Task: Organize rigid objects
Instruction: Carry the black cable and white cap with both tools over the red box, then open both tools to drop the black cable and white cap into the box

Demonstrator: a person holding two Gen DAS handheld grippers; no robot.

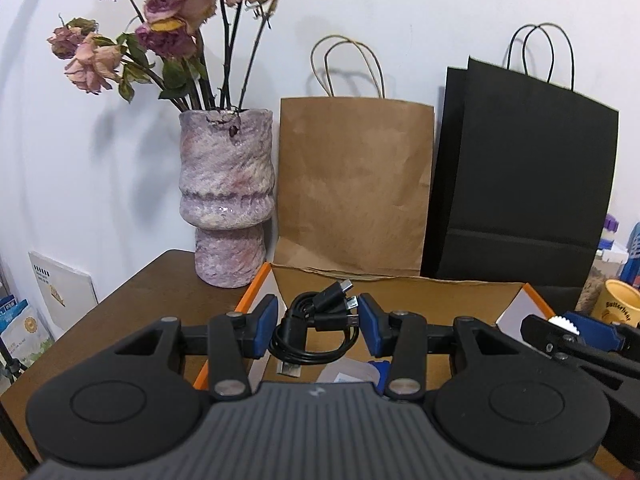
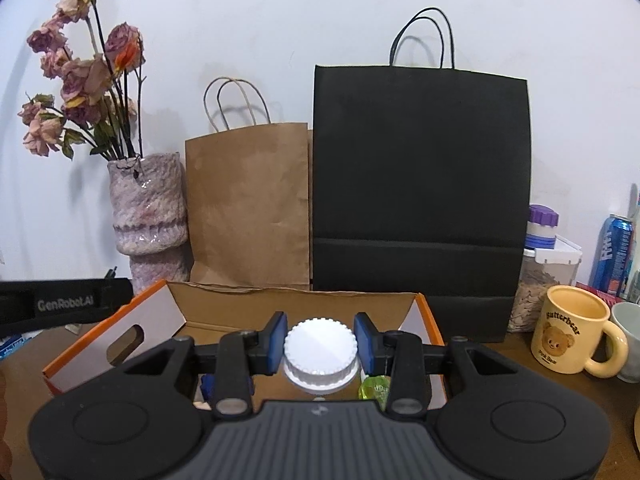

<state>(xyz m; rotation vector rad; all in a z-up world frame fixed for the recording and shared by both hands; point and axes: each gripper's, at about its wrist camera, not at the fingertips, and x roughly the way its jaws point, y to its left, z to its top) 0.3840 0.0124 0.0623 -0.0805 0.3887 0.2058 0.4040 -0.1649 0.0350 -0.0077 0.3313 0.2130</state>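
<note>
My left gripper (image 1: 318,326) is shut on a coiled black USB cable (image 1: 316,332) and holds it above the open orange-edged cardboard box (image 1: 256,292). My right gripper (image 2: 320,340) is shut on a white ribbed-lid jar (image 2: 320,350), held over the same box (image 2: 424,308). The right gripper also shows at the right edge of the left wrist view (image 1: 576,332). A green item (image 2: 374,388) and a blue item (image 2: 206,386) lie inside the box, mostly hidden.
A pink vase with dried roses (image 1: 226,196), a brown paper bag (image 1: 352,184) and a black paper bag (image 1: 524,176) stand behind the box against the wall. A yellow bear mug (image 2: 572,330), a blue can (image 2: 614,252) and a purple-lidded container (image 2: 542,228) stand at right.
</note>
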